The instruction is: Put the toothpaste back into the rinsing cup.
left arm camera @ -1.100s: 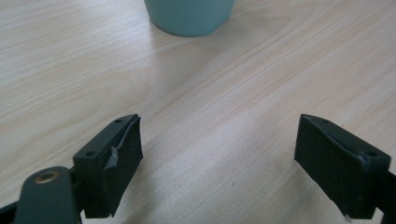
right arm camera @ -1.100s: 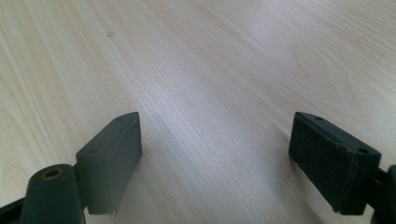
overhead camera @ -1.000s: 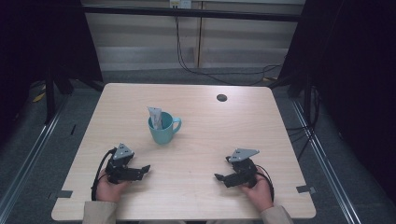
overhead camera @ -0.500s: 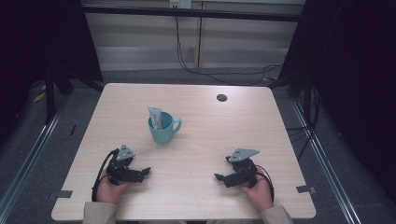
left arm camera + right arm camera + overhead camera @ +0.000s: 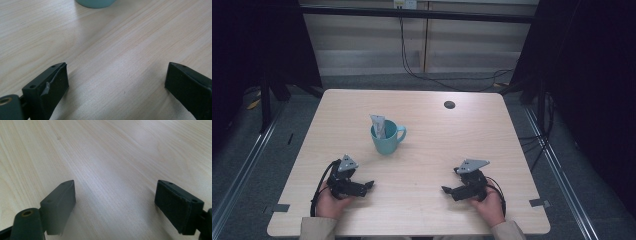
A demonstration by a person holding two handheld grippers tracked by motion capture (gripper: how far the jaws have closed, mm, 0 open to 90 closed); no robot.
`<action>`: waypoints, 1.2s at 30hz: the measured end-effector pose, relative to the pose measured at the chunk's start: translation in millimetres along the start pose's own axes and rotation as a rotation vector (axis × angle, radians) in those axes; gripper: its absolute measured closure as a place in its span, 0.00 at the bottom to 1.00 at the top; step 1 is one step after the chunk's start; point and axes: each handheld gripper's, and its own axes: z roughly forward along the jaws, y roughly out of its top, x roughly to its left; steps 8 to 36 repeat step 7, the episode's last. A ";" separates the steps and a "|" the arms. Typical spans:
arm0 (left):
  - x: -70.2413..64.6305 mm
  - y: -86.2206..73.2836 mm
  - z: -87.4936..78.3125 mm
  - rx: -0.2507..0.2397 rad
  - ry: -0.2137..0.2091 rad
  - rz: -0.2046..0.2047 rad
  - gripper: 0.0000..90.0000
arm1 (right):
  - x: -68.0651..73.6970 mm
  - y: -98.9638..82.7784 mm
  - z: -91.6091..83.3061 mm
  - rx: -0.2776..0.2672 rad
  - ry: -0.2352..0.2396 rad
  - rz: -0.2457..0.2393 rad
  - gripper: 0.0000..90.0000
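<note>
At the near edge of the pale wood tabletop (image 5: 432,150), two hands rest low, each with a hand-held gripper. The left hand-held gripper (image 5: 364,186) lies near the front-left corner, its jaws pointing toward the table's middle. In the left gripper view its two black jaws stand wide apart with only bare wood grain between them. The right hand-held gripper (image 5: 447,190) lies near the front-right, jaws pointing inward toward the left one, the two well apart. In the right gripper view its jaws are likewise spread wide over bare wood, holding nothing. A grey three-cornered plate sits on top of each.

Farther in, a teal mug (image 5: 386,138) stands upright left of the table's centre, its handle turned to the right. It is beyond and slightly right of the left hand-held gripper, apart from it, and its base edge shows at the top of the left gripper view (image 5: 96,3). A pale tube (image 5: 378,124) stands tilted inside the mug, its flat end up.

Farthest, a dark round grommet hole (image 5: 449,104) lies near the tabletop's back edge.
</note>
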 end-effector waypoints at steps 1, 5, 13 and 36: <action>0.0 0.0 0.0 0.000 0.000 0.000 0.05 | 0.1 0.0 0.0 0.001 0.000 0.001 0.18; 0.0 0.0 0.0 0.000 0.000 0.000 0.05 | 0.1 0.0 0.0 0.001 -0.001 0.000 0.18; 0.0 0.0 0.1 0.001 0.000 0.000 0.05 | 0.1 0.0 0.0 0.001 0.000 0.001 0.18; 0.0 0.0 0.1 0.001 0.000 0.000 0.05 | 0.1 0.0 0.0 0.001 0.000 0.001 0.18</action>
